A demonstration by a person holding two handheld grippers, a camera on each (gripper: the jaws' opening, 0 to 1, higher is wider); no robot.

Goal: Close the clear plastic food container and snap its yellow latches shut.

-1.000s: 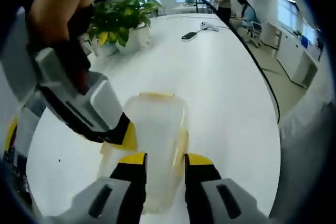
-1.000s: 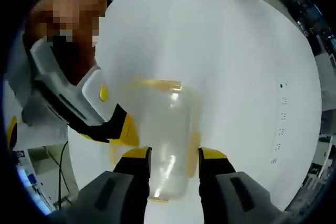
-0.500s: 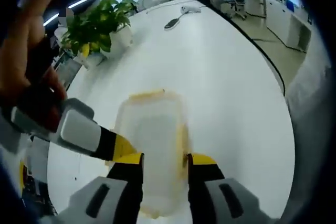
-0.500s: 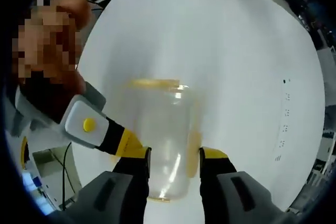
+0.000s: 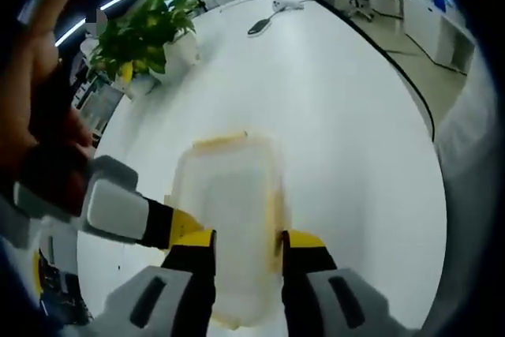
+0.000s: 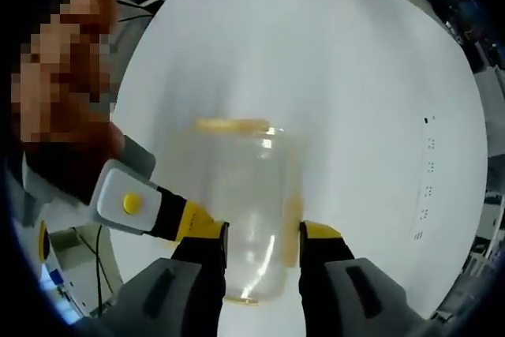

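Clear container (image 5: 229, 219) w/ yellow latches (image 5: 220, 142) lies on the white surface (image 5: 347, 132), lid on, long axis pointing away from both cameras. In left gripper view, left hand-held gripper (image 5: 245, 244) sits over its near end, jaws apart, yellow tips on either side of the box; can't tell if they touch it. The other hand-held gripper comes in from the left of that view, its yellow tip at the container's left side. In right gripper view, container (image 6: 245, 211) lies between the spread jaws of right hand-held gripper (image 6: 263, 236), far latch (image 6: 232, 125) visible, side latch (image 6: 291, 219) just by the right jaw. The other gripper's tip meets the box's left edge by the left jaw. Farther off on the surface: potted plant (image 5: 150, 33), dark flat item (image 5: 262, 26), too small to ID.
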